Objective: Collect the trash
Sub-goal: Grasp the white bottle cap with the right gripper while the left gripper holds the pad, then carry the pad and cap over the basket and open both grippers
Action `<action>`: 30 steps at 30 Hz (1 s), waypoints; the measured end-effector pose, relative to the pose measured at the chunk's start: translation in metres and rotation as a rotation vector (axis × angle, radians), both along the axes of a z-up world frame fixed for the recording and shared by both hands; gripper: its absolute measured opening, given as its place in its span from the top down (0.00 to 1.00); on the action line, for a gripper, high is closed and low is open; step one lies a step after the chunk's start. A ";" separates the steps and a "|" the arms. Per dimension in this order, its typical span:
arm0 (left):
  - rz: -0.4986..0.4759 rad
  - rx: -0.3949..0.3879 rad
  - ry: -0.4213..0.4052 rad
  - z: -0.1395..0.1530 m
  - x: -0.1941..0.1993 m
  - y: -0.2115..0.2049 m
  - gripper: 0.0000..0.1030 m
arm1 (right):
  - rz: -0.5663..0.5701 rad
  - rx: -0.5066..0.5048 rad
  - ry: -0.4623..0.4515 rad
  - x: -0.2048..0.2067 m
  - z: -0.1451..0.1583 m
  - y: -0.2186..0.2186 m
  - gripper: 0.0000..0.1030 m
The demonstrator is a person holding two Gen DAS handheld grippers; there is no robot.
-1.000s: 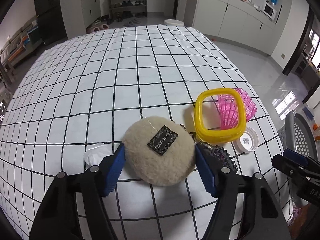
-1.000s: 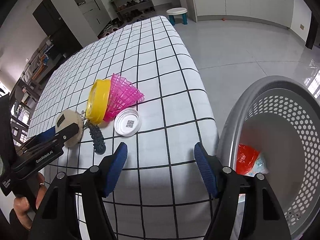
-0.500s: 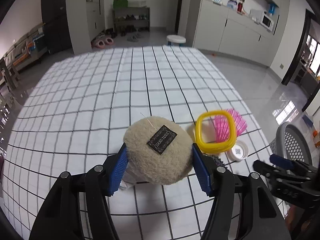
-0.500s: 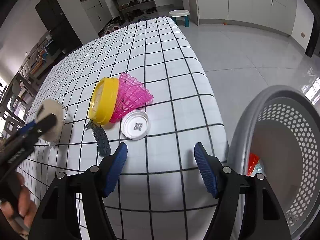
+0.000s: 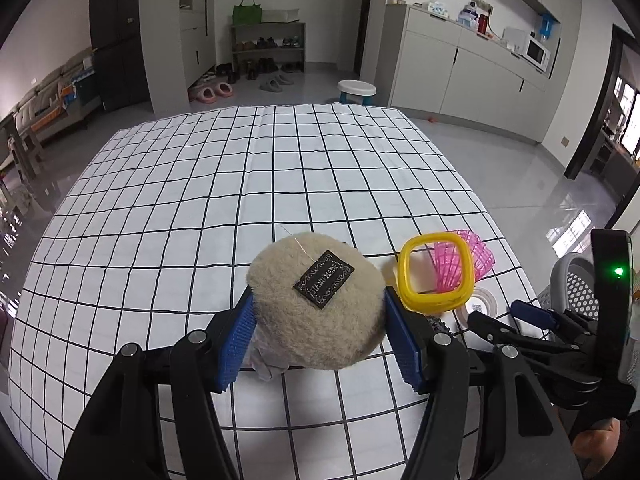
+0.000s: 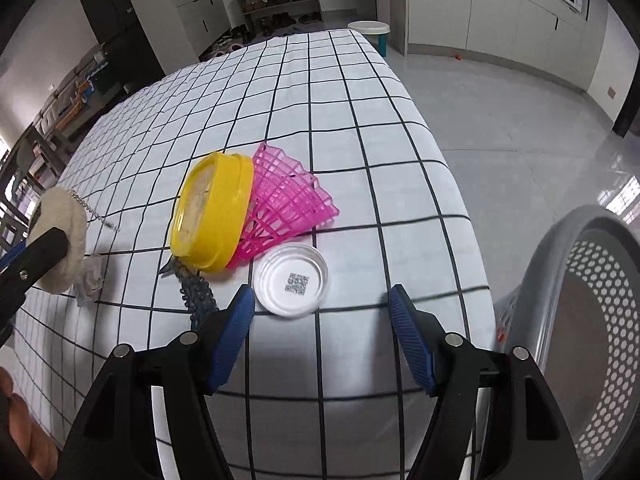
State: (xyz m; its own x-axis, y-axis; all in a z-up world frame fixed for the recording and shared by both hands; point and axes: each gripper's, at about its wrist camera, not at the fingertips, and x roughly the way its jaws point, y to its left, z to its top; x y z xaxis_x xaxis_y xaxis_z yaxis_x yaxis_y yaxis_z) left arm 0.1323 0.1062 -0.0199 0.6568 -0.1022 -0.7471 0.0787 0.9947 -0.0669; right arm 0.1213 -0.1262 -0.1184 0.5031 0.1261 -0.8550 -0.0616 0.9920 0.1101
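Open-plan kitchen, grey cabinets, shoe rack at back; table under a white black-grid cloth. Left gripper raised off the cloth, its blue pads clamped on either side of a round beige fuzzy pouch with a dark woven label on its face. Right wrist view adds what the left cannot show: a thin metal chain dangles from the pouch, and a crumpled tissue sits below it; whether it is lifted with the pouch or lying on the cloth, cannot tell. Right gripper hovers with its fingers spread wide, nothing between them, just short of a white lid with a QR code inside. Behind the lid, a yellow square-rimmed container lies on its side, touching a pink plastic mesh basket; a dark knobbly strip pokes out beneath the yellow rim. Grey perforated laundry-style bin stands off the table's right edge; a scrap of red visible through its wall. Left view catches only the bin's rim.
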 end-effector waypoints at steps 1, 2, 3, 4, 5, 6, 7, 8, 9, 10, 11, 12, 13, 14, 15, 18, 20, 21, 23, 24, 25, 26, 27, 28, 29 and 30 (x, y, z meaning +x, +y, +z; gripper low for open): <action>-0.001 0.000 0.002 -0.001 0.000 0.000 0.42 | 0.002 -0.009 -0.003 0.000 0.000 0.002 0.35; -0.001 0.000 0.003 -0.001 0.000 0.000 0.42 | 0.006 -0.022 -0.005 0.001 -0.001 0.004 0.35; -0.002 0.002 0.004 -0.002 0.000 -0.001 0.42 | 0.011 -0.037 -0.008 0.001 -0.001 0.006 0.36; -0.002 0.003 0.006 -0.002 0.001 -0.001 0.42 | 0.019 -0.055 -0.012 0.001 -0.002 0.009 0.36; -0.003 0.003 0.008 -0.003 0.001 -0.002 0.42 | 0.024 -0.069 -0.018 0.000 -0.003 0.012 0.36; -0.003 0.003 0.009 -0.003 0.000 -0.001 0.42 | 0.027 -0.074 -0.022 0.000 -0.003 0.013 0.38; -0.005 0.003 0.009 -0.003 0.000 -0.002 0.42 | 0.032 -0.081 -0.027 -0.001 -0.002 0.014 0.42; -0.005 0.003 0.010 -0.004 0.001 -0.002 0.42 | 0.036 -0.088 -0.030 -0.001 -0.002 0.016 0.48; -0.006 0.002 0.011 -0.004 0.001 -0.002 0.42 | 0.042 -0.094 -0.032 -0.001 -0.002 0.017 0.52; -0.007 0.000 0.012 -0.004 0.001 -0.003 0.42 | 0.046 -0.096 -0.032 -0.001 -0.001 0.017 0.60; -0.009 -0.001 0.012 -0.004 0.001 -0.003 0.42 | 0.048 -0.092 -0.029 -0.001 -0.001 0.017 0.62; -0.011 -0.001 0.012 -0.004 0.001 -0.003 0.42 | 0.049 -0.082 -0.027 -0.001 0.000 0.016 0.62; -0.013 -0.001 0.011 -0.004 0.000 -0.004 0.42 | 0.046 -0.071 -0.025 -0.002 0.001 0.014 0.62; -0.015 0.000 0.010 -0.004 0.000 -0.004 0.42 | 0.043 -0.065 -0.026 -0.003 0.002 0.013 0.62; -0.017 0.000 0.009 -0.003 -0.001 -0.005 0.42 | 0.039 -0.056 -0.028 -0.006 0.004 0.011 0.62; -0.030 -0.001 0.003 -0.001 -0.004 -0.008 0.42 | 0.028 -0.038 -0.028 -0.012 0.009 0.005 0.62; -0.039 0.000 0.000 0.000 -0.006 -0.011 0.42 | 0.018 -0.026 -0.030 -0.020 0.015 -0.002 0.62; -0.049 -0.001 -0.002 0.001 -0.008 -0.014 0.42 | 0.013 -0.021 -0.031 -0.024 0.018 -0.005 0.62; -0.064 0.000 -0.007 0.003 -0.012 -0.018 0.42 | 0.002 -0.015 -0.034 -0.031 0.023 -0.011 0.62; -0.073 0.001 -0.008 0.003 -0.013 -0.021 0.42 | -0.003 -0.012 -0.035 -0.035 0.026 -0.015 0.62; -0.084 0.002 -0.010 0.005 -0.015 -0.025 0.42 | -0.009 -0.008 -0.038 -0.041 0.029 -0.021 0.62; -0.094 0.002 -0.010 0.006 -0.017 -0.029 0.42 | -0.015 -0.005 -0.041 -0.046 0.031 -0.024 0.62; -0.101 0.003 -0.010 0.007 -0.019 -0.033 0.42 | -0.022 -0.002 -0.045 -0.051 0.034 -0.030 0.62; -0.111 0.003 -0.010 0.008 -0.021 -0.037 0.42 | -0.031 0.002 -0.049 -0.056 0.038 -0.036 0.62; -0.122 0.004 -0.011 0.009 -0.024 -0.043 0.42 | -0.040 0.005 -0.052 -0.062 0.041 -0.042 0.62; -0.134 0.006 -0.011 0.010 -0.026 -0.048 0.42 | -0.049 0.007 -0.055 -0.067 0.043 -0.048 0.62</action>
